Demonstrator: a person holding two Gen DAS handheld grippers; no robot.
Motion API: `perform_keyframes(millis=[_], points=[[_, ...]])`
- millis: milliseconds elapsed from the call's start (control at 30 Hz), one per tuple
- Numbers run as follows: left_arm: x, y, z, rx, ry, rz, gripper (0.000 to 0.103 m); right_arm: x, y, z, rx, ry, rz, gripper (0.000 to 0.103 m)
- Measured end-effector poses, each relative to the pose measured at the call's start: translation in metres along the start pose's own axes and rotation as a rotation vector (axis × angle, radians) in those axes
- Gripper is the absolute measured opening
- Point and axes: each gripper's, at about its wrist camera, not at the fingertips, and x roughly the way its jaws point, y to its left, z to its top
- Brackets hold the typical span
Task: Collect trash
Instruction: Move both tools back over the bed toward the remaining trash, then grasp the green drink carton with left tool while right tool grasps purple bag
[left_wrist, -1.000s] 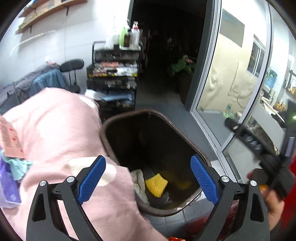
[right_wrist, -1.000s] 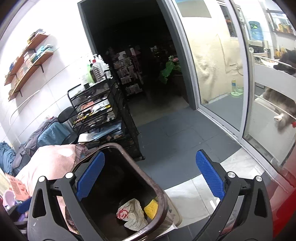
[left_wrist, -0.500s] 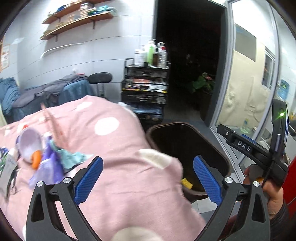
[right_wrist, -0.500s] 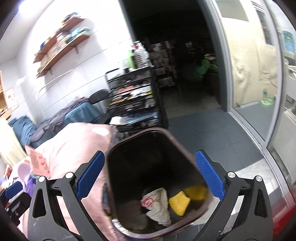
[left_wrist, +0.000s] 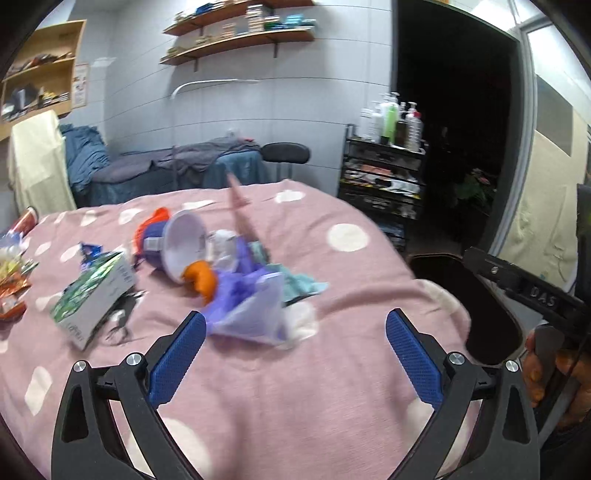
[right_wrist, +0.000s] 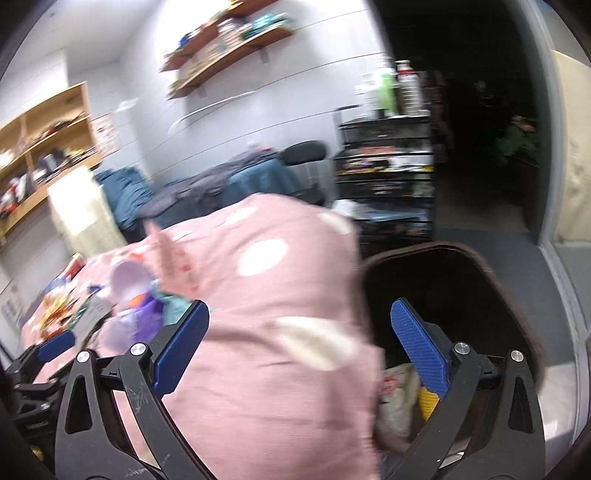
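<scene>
Trash lies on a pink polka-dot blanket (left_wrist: 332, 288): a crumpled purple bag (left_wrist: 251, 310), a white cup (left_wrist: 184, 247), orange scraps (left_wrist: 201, 278), a teal cloth (left_wrist: 301, 284) and a green-printed carton (left_wrist: 92, 299). My left gripper (left_wrist: 295, 354) hovers open just short of the purple bag, holding nothing. A dark brown bin (right_wrist: 461, 291) stands at the bed's right end with white wrapping (right_wrist: 397, 387) and a yellow piece (right_wrist: 428, 404) inside. My right gripper (right_wrist: 301, 349) is open and empty over the bed edge and bin rim (left_wrist: 491, 314). The trash pile (right_wrist: 140, 302) appears blurred at left.
A black trolley (left_wrist: 384, 181) with bottles stands behind the bin beside a dark doorway. A blue-covered couch (left_wrist: 166, 170) and stool sit by the wall under shelves. More wrappers (left_wrist: 14, 273) lie at the blanket's left. A hand (left_wrist: 550, 373) grips the right tool.
Both views have swung left, from the bin toward the bed. The left gripper now faces the trash pile; the right one has moved from above the bin to the bed edge. Both stayed open.
</scene>
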Motion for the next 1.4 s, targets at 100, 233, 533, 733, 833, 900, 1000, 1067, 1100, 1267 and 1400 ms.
perform_keyframes(millis=[100,233,533,733,833,900,1000,1067,1100,1267,1400], points=[[-0.004,0.028,-0.006,-0.038,0.014,0.046,0.097,0.009,0.025,0.002,-0.037,0.035,0.067,0.097],[-0.004,0.065,-0.011,-0.073,0.029,0.107,0.097,0.017,0.056,-0.001,-0.081,0.079,0.149,0.097],[0.012,0.162,0.003,-0.088,0.063,0.257,0.097,0.05,0.116,-0.008,-0.15,0.238,0.303,0.097],[0.035,0.195,0.013,-0.076,0.142,0.242,0.095,0.081,0.139,-0.013,-0.141,0.353,0.335,0.086],[0.049,0.202,0.015,-0.074,0.187,0.191,0.094,0.095,0.15,-0.015,-0.123,0.401,0.353,0.079],[0.06,0.205,0.013,-0.073,0.224,0.167,0.094,0.102,0.156,-0.017,-0.124,0.421,0.351,0.074],[0.07,0.203,0.01,-0.064,0.263,0.157,0.083,0.114,0.163,-0.02,-0.129,0.444,0.328,0.059],[0.074,0.201,0.008,-0.066,0.278,0.147,0.073,0.122,0.164,-0.023,-0.121,0.474,0.341,0.045],[0.075,0.201,0.006,-0.072,0.281,0.139,0.07,0.124,0.164,-0.024,-0.113,0.487,0.352,0.038],[0.069,0.195,0.002,-0.086,0.254,0.169,0.051,0.113,0.166,-0.023,-0.148,0.446,0.355,0.027],[0.059,0.188,0.0,-0.09,0.22,0.194,0.051,0.091,0.172,-0.022,-0.238,0.364,0.354,0.023]])
